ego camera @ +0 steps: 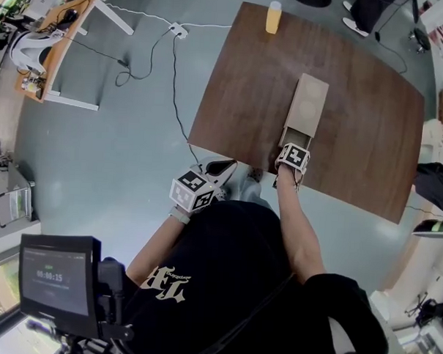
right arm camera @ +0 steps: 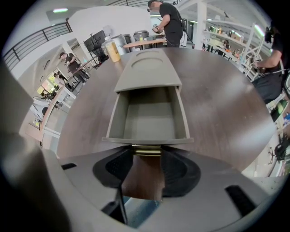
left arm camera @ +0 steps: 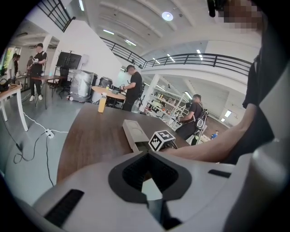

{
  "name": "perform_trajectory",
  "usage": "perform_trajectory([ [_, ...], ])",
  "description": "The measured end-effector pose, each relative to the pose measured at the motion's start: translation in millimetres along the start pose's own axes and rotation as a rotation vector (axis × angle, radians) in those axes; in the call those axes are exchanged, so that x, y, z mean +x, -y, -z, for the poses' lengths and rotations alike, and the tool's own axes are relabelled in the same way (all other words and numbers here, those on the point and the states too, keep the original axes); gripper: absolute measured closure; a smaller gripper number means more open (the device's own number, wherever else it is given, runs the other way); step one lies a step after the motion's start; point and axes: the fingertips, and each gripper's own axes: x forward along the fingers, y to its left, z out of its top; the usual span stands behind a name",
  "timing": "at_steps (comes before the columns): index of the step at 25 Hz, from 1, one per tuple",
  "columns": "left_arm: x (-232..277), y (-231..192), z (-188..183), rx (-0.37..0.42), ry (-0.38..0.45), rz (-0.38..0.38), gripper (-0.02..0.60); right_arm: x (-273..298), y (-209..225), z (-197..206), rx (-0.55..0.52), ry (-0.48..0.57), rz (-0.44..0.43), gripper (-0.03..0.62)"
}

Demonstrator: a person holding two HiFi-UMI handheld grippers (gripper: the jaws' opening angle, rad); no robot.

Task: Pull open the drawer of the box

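Our right claw (right arm camera: 146, 154) gripped the one drawer's (right arm camera: 147, 115) handle (right arm camera: 147, 150), one box (right arm camera: 147, 72) behind it near the table's (right arm camera: 217, 104) near edge; our left claw (left arm camera: 146, 156) hung closed.

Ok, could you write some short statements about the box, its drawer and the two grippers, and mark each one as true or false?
1. The drawer of the box is fully closed. False: it is pulled partly out.
2. The right gripper has the drawer's brass handle between its jaws. True.
3. An orange bottle lies inside the drawer. False: the drawer is empty; the orange bottle stands at the far edge of the table.
4. The left gripper holds nothing and is off the table. True.
5. The left gripper steadies the box. False: it does not touch the box.
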Motion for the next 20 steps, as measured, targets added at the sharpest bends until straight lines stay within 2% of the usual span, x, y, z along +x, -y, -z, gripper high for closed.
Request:
perform_trajectory([
  [11,-0.6,11.4,14.8,0.034,-0.021,0.069,0.577,-8.0,-3.6,42.2,0.004,-0.035,-0.006,0.419],
  [15,-16.1,30.8,28.6,0.05,-0.02,0.102,0.577,-23.3,-2.2,66.3,0.007,-0.024,0.004,0.419],
  [20,-31.9,38.5,41.1,0.046,-0.016,0.106,0.577,-32.5,-1.1,93.2,0.018,-0.035,0.003,0.419],
])
